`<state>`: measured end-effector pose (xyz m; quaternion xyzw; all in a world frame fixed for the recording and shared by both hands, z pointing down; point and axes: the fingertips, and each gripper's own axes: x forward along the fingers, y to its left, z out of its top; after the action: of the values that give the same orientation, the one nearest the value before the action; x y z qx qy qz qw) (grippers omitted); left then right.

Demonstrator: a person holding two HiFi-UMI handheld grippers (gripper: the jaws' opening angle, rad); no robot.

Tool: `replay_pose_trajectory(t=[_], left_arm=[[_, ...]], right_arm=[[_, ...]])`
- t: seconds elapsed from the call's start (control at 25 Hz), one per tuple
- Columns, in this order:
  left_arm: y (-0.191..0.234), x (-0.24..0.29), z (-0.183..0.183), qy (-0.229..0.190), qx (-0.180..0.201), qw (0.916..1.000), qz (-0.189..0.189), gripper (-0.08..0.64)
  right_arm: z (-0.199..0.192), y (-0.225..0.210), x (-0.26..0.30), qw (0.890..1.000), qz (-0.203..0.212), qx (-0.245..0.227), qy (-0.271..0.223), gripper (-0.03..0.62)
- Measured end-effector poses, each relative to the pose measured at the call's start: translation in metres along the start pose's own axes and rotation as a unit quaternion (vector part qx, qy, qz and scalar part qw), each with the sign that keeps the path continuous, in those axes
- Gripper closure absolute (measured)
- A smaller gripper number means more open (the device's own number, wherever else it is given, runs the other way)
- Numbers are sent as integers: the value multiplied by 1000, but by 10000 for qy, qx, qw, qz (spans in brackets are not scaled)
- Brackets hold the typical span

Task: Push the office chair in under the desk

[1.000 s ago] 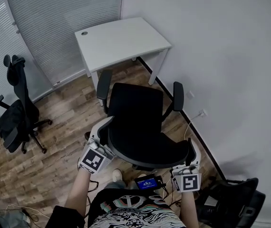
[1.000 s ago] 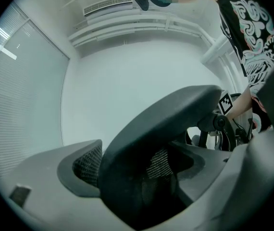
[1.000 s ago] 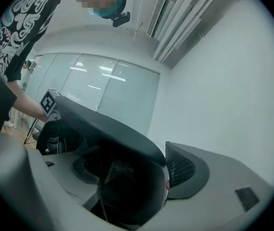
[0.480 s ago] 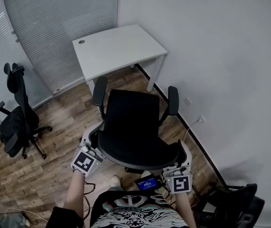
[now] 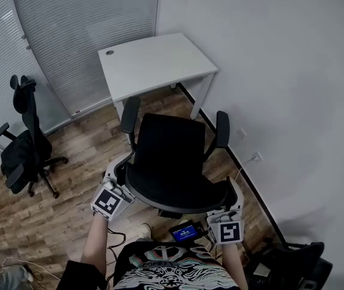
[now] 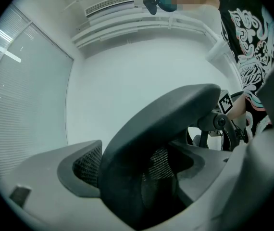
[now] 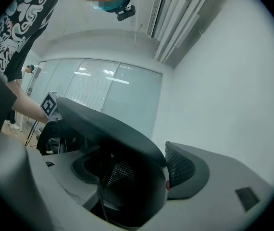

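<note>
Chair (image 5: 166,156): black seat, two armrests | left fingers (image 6: 79,166), right fingers (image 7: 181,170) clamp backrest rim (image 6: 168,110)

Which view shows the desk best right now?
The head view: the whole white desk stands beyond the office chair, top and legs visible. Both gripper views show backrest rim and walls, no desk.

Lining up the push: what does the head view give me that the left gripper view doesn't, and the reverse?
Head view only: the white rectangular desk ahead, the wood-plank floor, and a second black chair at the left. Left gripper view only: the backrest rim close up between the left hand-held gripper's jaws, and a slatted air vent. Both: the black mesh office chair and the right hand-held gripper.
</note>
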<state>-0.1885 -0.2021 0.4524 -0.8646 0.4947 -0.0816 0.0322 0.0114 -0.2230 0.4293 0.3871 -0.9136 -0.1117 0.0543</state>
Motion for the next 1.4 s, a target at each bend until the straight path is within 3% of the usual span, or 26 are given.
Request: replay_pose_trajectory(t=[0.56, 1.4], left_arm=[[2, 14, 0, 76, -80, 9999, 109, 147], [-7, 38, 3, 118, -88, 9992, 363, 147]], right_arm=[[-6, -15, 12, 9995, 248, 86, 199, 256], [-16, -50, 24, 9972, 695, 290, 25, 245]])
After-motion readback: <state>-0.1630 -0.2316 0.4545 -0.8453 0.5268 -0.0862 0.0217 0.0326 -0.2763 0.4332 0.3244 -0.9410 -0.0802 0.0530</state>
